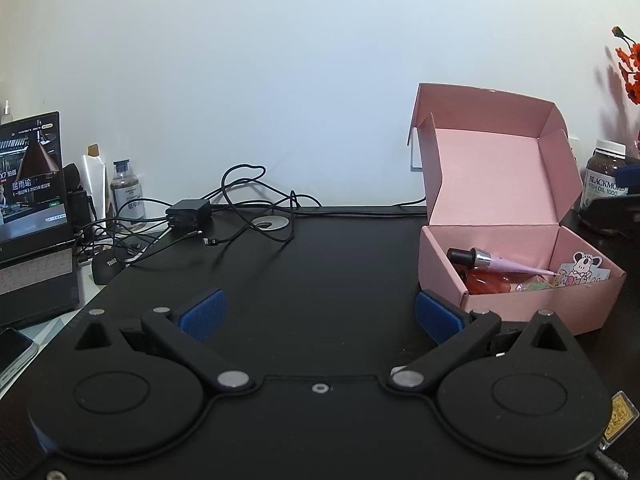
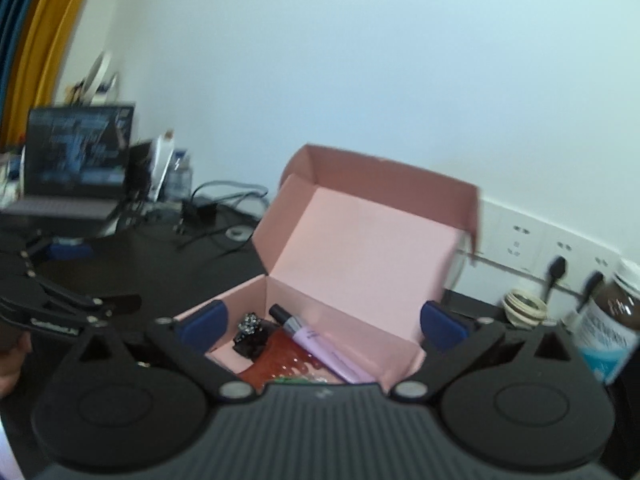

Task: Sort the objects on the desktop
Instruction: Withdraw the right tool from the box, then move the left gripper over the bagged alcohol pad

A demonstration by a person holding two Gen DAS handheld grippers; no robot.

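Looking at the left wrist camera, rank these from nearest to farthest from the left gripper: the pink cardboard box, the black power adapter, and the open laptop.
Seen from the left gripper:
1. Pink cardboard box, right beside the right-hand finger.
2. Open laptop, at the far left edge of the desk.
3. Black power adapter, at the back near the wall.
Laptop and adapter are close to call.

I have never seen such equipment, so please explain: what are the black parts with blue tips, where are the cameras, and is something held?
There is no robot: a person holds two hand tools, each with a camera looking along its fingers. The left claw hangs open over the black desk, empty. The right claw, also open and empty, is over the open pink box, which holds a purple tube and small items. A laptop and cables lie behind.
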